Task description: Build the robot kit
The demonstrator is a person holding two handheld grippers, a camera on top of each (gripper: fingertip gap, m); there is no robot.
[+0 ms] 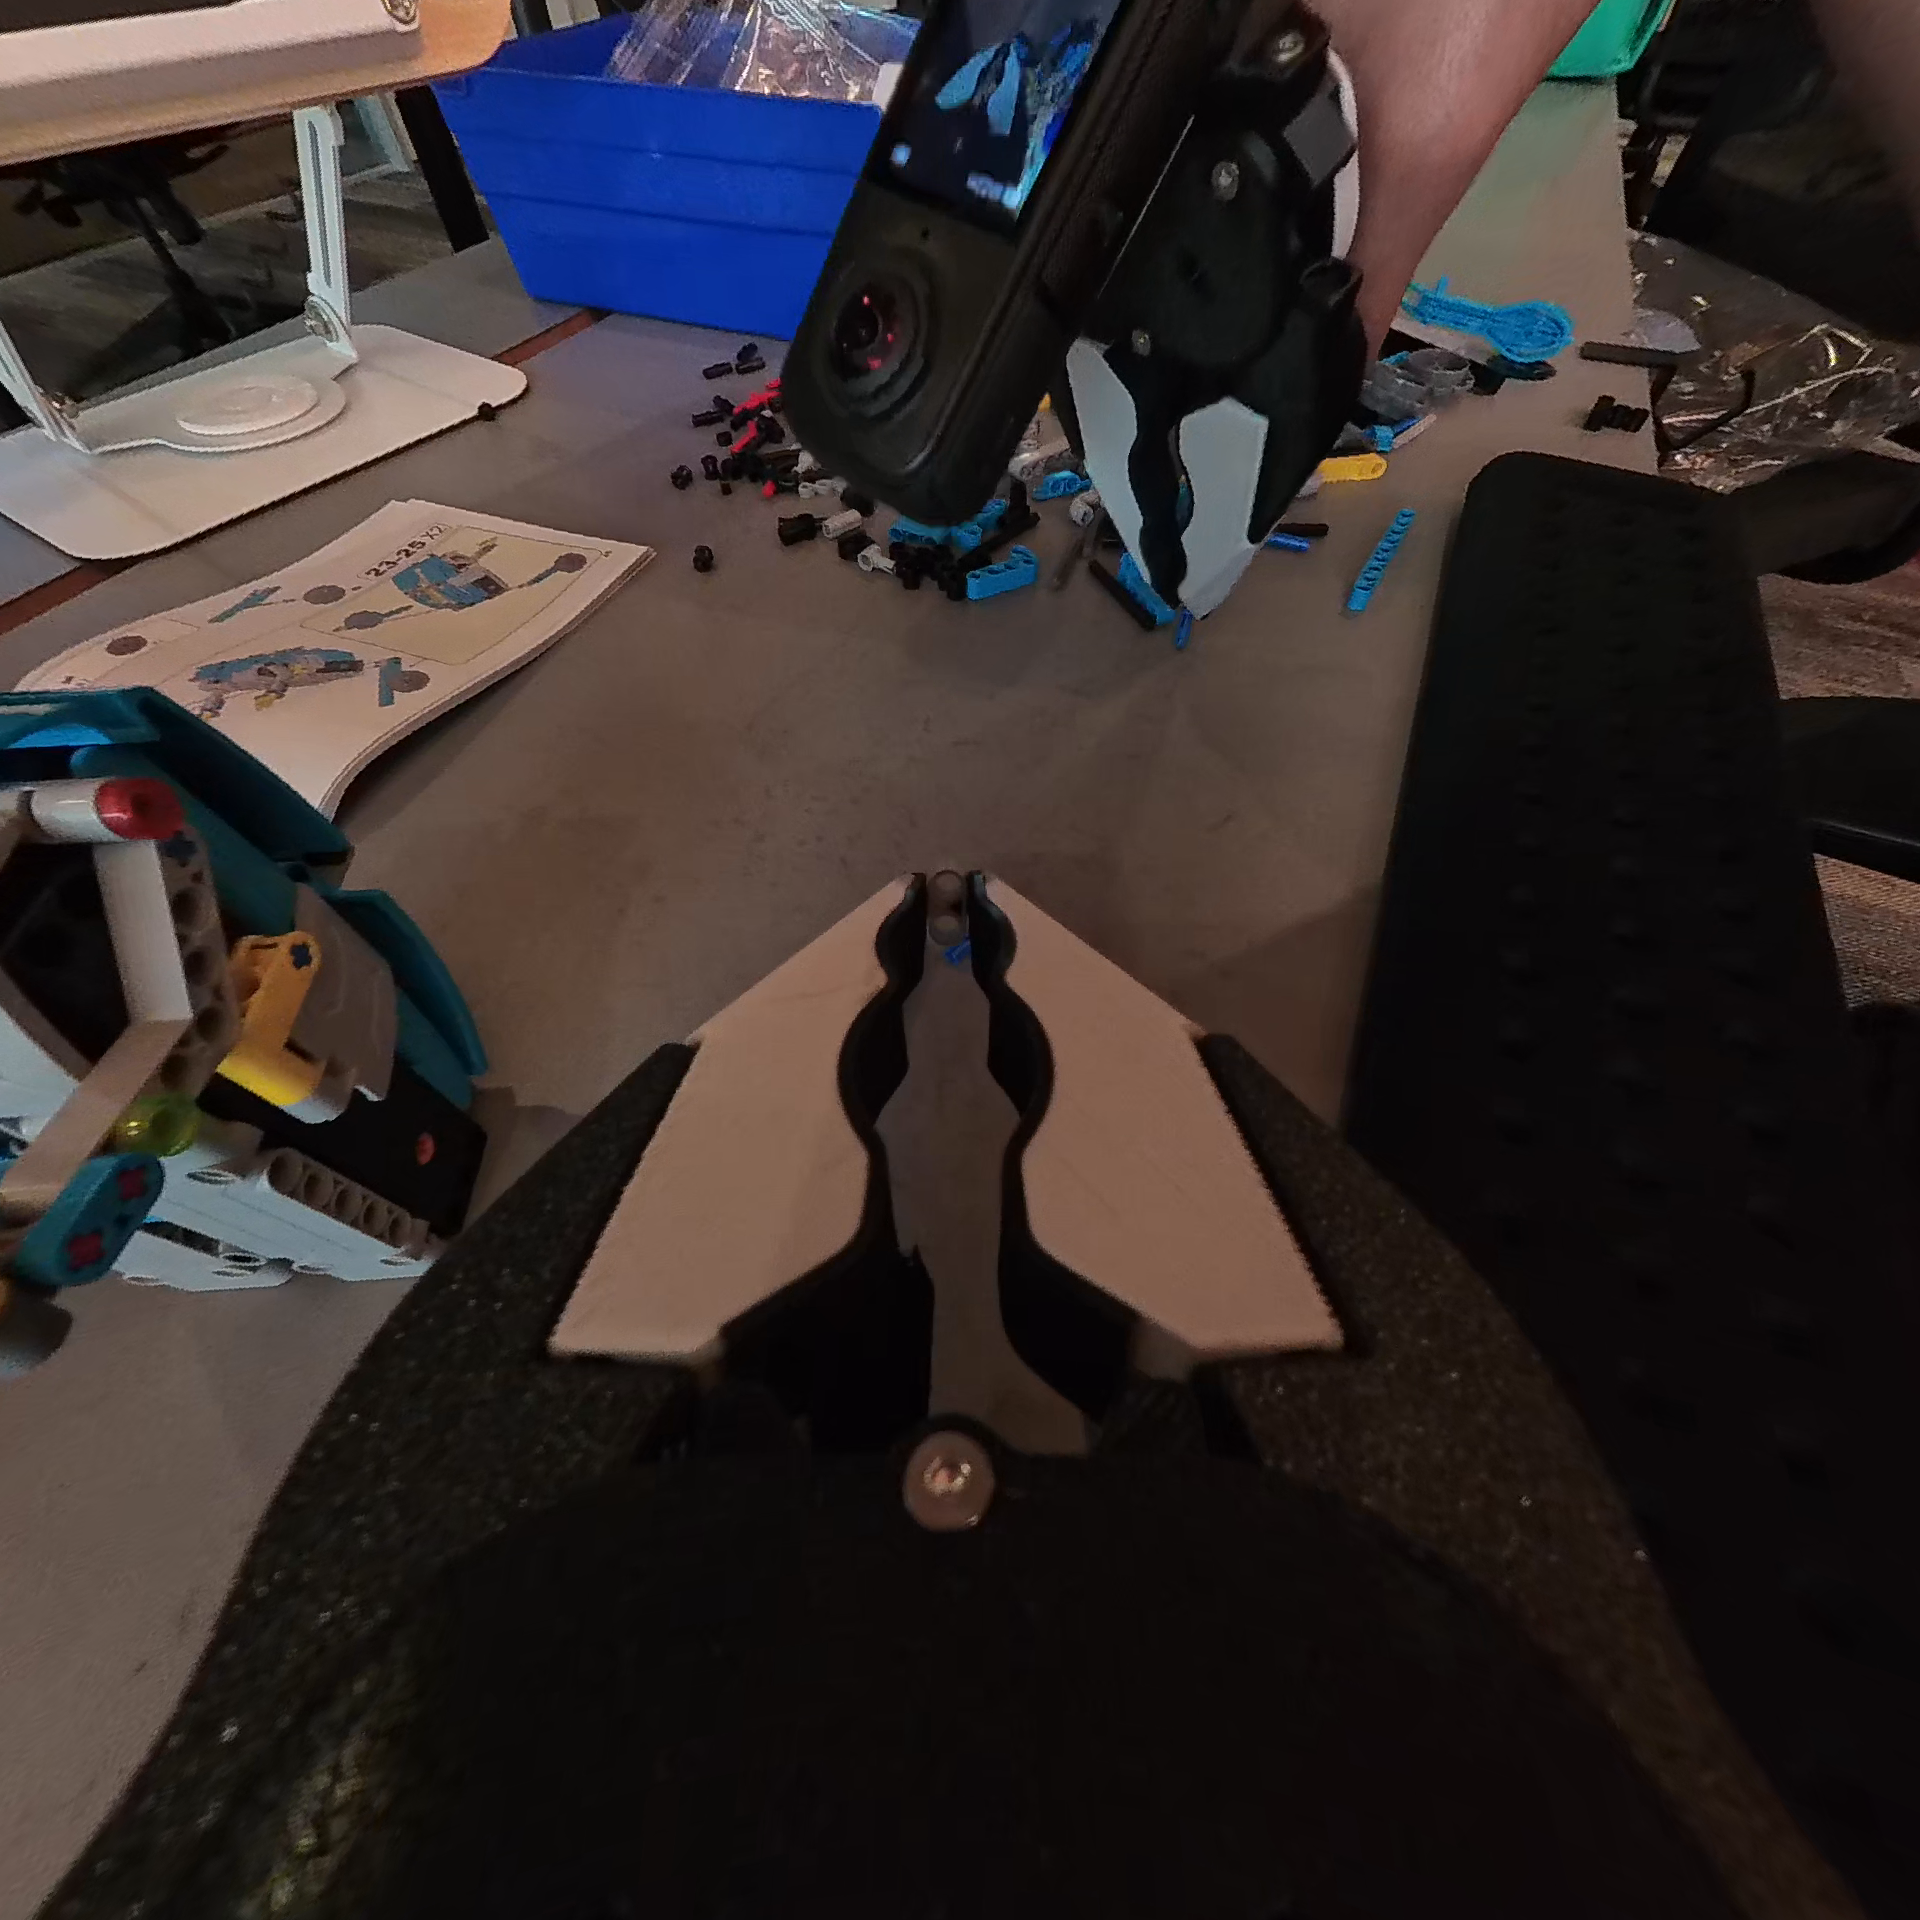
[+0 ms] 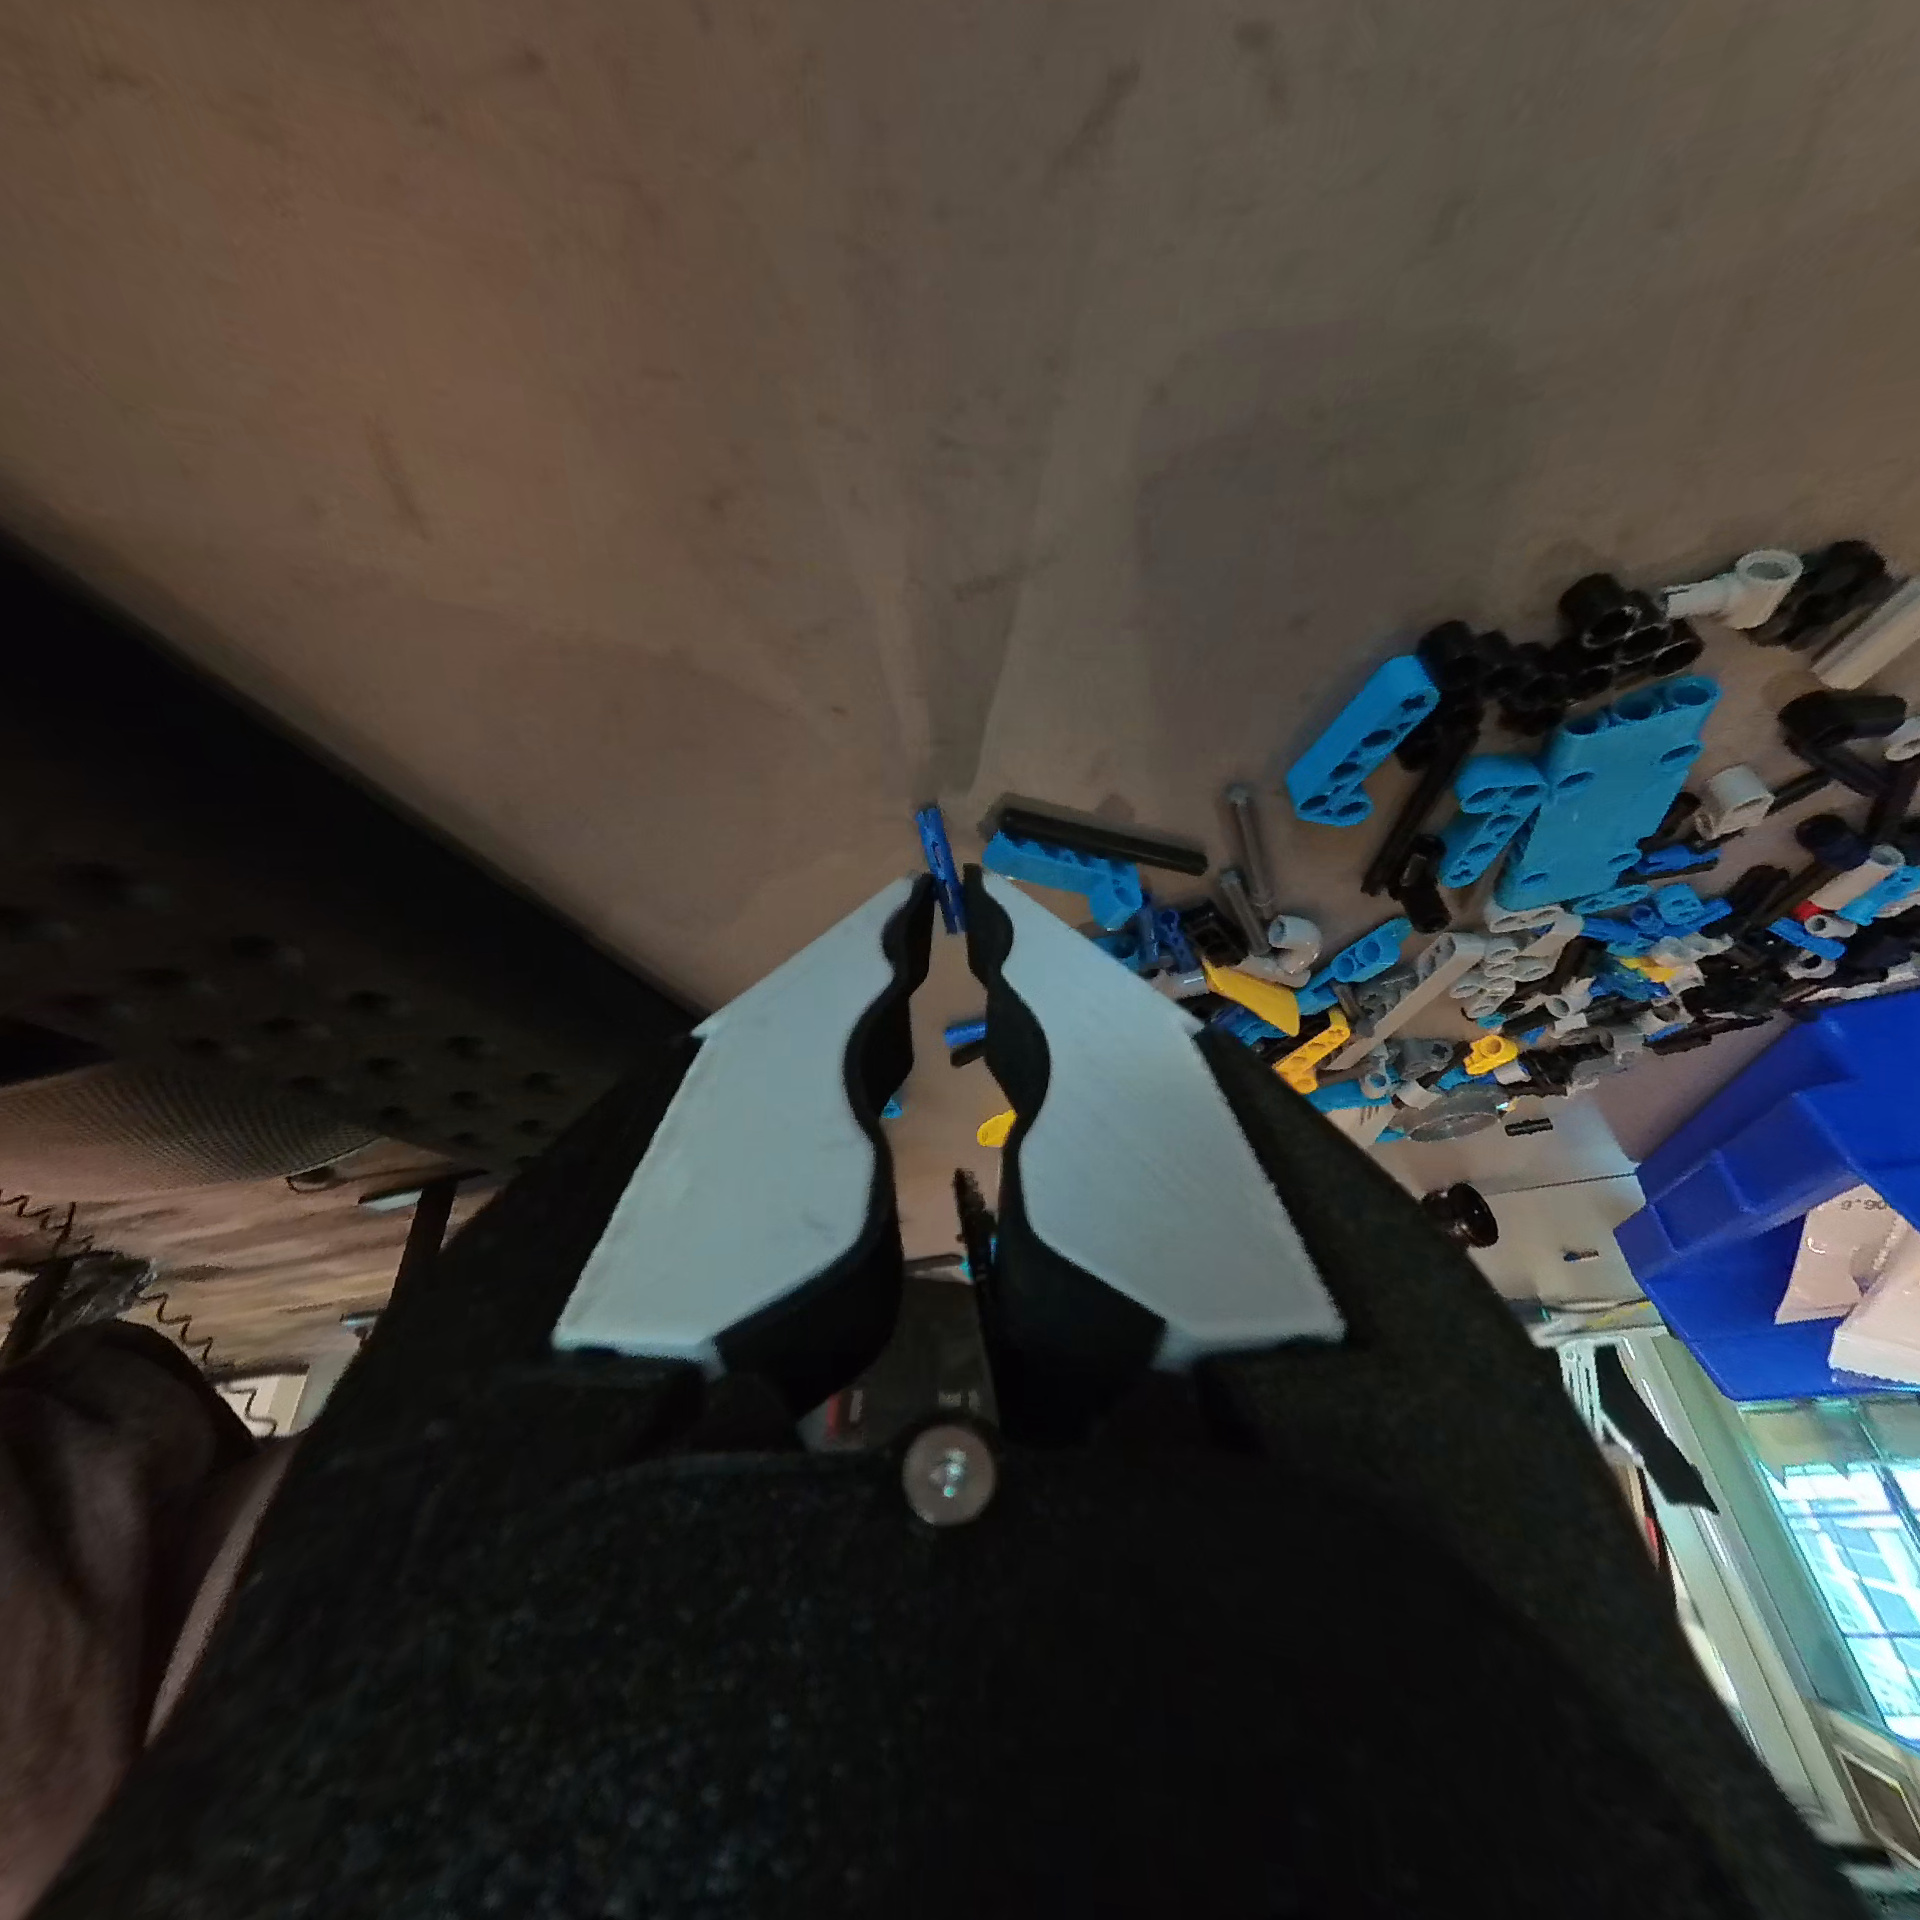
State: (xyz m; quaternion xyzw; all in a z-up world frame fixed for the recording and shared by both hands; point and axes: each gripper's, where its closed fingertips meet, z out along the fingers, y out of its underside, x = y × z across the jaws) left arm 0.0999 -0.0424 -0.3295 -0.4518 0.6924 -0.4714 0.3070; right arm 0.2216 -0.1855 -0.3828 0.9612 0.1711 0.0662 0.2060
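The left claw [image 1: 947, 883] is closed on a small grey plastic connector [image 1: 947, 902] with a blue pin, held above the grey tabletop [image 1: 727, 790]. The right claw [image 2: 944, 881] pinches a thin blue plastic pin [image 2: 940, 868] at its tips, low over the tabletop. Just beside it lies a heap of blue, black, grey and yellow building pieces [image 2: 1538, 862]. A part-built teal and white toy model [image 1: 208, 1039] sits left of the left claw, near an open instruction booklet [image 1: 395, 613].

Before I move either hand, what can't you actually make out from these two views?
- Left gripper: small grey piece between its fingers, too small to identify.
- Right gripper: dark blue pin between its fingers; whether it has left the table is unclear.
- Partly built model: cut off by the left wrist view's left edge.
- Loose parts pile: partly hidden behind the right gripper.
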